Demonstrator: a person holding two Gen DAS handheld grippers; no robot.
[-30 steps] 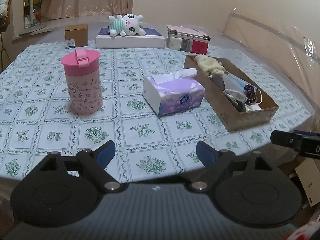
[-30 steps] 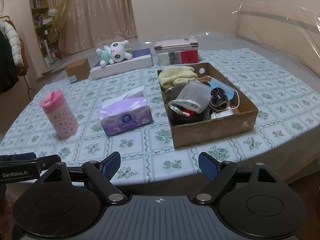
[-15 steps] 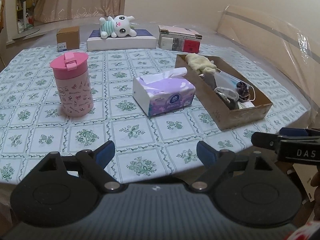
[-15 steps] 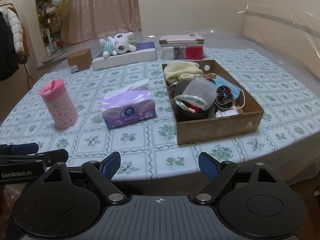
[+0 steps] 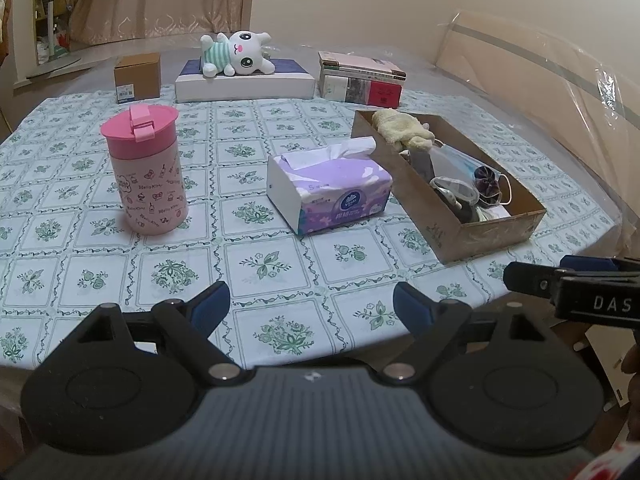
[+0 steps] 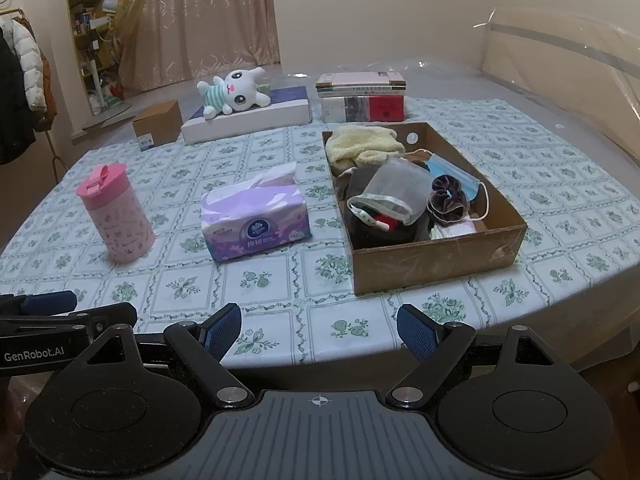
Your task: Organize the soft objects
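Two black grippers with blue finger pads, both hovering at the near edge of a table covered in a white cloth with green floral squares (image 6: 280,280). Left gripper (image 5: 311,306): jaws spread wide, nothing between them. Right gripper (image 6: 319,330): likewise released and empty. Shallow brown cardboard box (image 6: 436,264) on the right side of the cloth holds the soft items: pale yellow fluffy towel (image 6: 362,148) at the far end, grey mesh drawstring pouch (image 6: 394,192) in the middle, dark purple scrunchie (image 6: 448,198) beside it, blue face mask (image 6: 456,172) against the right wall. White plush bunny in a green striped shirt (image 6: 234,94) lies on a flat white and navy box (image 6: 256,118) at the far edge, well apart from the cardboard box. Purple soft tissue pack (image 6: 254,220) sits just left of the box; pink lidded tumbler (image 6: 116,214) stands upright further left.
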